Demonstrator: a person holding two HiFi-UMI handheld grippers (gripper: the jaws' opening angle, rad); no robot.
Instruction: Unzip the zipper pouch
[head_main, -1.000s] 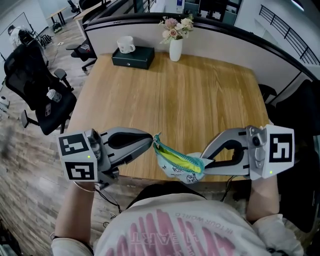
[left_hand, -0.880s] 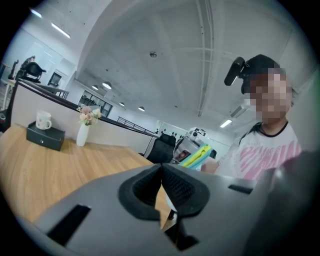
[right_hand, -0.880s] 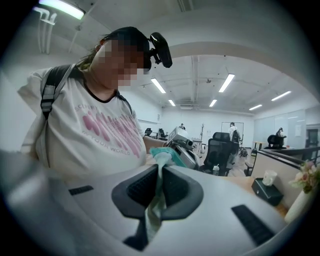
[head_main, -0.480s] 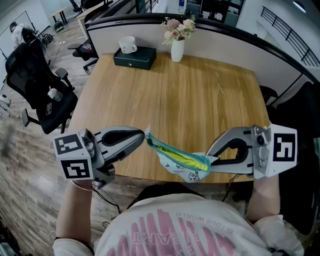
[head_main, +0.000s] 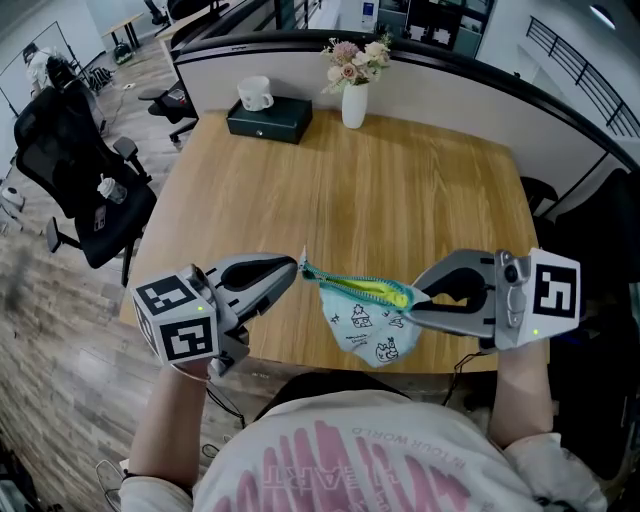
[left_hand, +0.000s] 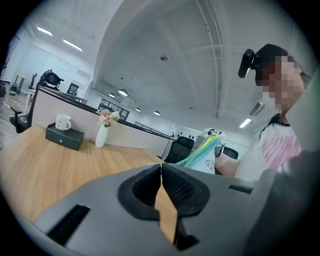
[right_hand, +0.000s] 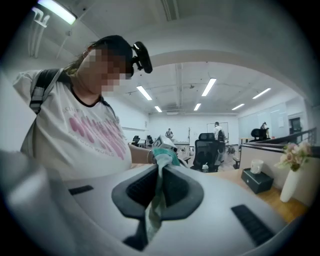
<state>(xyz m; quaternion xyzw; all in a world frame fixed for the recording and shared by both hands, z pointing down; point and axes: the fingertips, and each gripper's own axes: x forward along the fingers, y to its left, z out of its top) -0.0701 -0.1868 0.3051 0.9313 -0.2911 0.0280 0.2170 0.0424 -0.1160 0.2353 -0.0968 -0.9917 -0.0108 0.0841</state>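
The zipper pouch (head_main: 368, 325) hung over the near edge of the wooden desk (head_main: 400, 190), stretched between both grippers. The left gripper (head_main: 298, 266) pinched the zipper pull (head_main: 304, 263), its jaws just eased a hair. The right gripper (head_main: 412, 298) clenched the pouch's teal end. Bare wood ran to the far edge, where a white vase (head_main: 353, 103) held flowers (head_main: 358, 55) beside a black box (head_main: 268, 116) bearing a mug (head_main: 255, 93).

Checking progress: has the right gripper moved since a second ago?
Yes. In the head view the right gripper, shut on the zipper pouch, has moved farther in from the table's near edge, toward the vase.
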